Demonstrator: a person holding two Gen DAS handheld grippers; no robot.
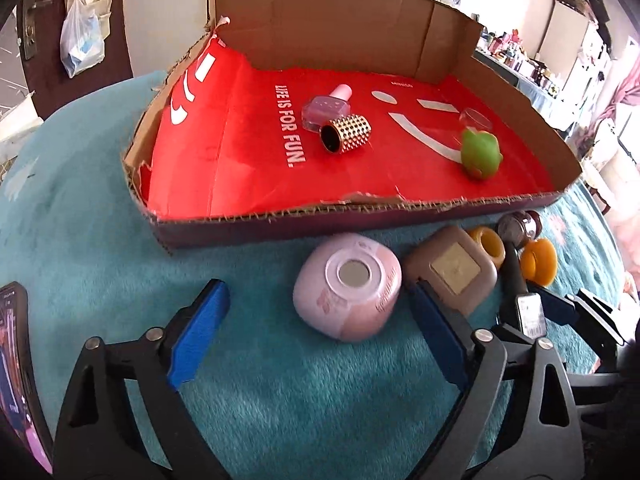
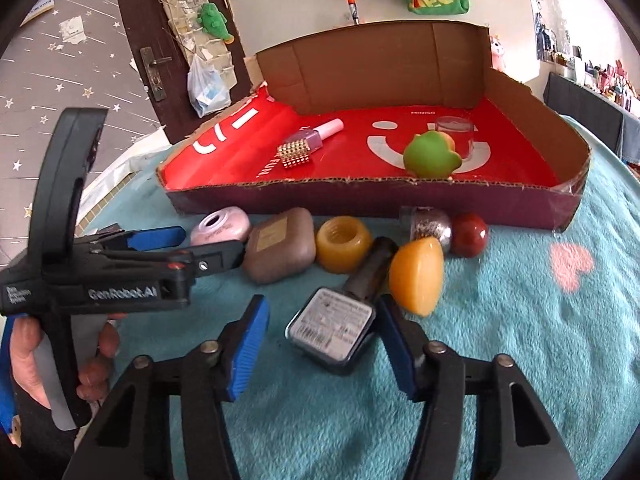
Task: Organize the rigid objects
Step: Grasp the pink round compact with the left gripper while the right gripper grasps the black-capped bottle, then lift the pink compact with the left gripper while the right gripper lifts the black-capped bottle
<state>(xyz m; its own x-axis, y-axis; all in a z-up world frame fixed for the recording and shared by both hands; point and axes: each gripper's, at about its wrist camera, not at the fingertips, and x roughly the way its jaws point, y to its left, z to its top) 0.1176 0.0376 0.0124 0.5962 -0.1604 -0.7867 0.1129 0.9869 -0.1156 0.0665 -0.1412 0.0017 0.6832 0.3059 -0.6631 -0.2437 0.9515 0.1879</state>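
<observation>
Left wrist view: left tool [image 1: 320, 312] stands wide, blue pads either side of a pink rounded case [image 1: 347, 286] without touching it. The case lies on the teal blanket [image 1: 100, 240], just beside a brown square case [image 1: 452, 270]. Behind them, a cardboard tray [image 1: 240, 228] with red lining holds a pink-capped nail polish bottle [image 1: 328, 108], a gold studded cylinder [image 1: 346, 134] touching it, and a green toy [image 1: 480, 154] near the tray's right wall.

Right wrist view: right tool [image 2: 322, 340] is partly closed around a dark bottle [image 2: 336, 330] lying base-first toward the camera; the right pad looks close to its base, contact unclear. An orange piece [image 2: 418, 276] and a yellow ring [image 2: 342, 244] sit just beyond. A hand [image 2: 24, 356] grips the left tool's handle at the left edge.
</observation>
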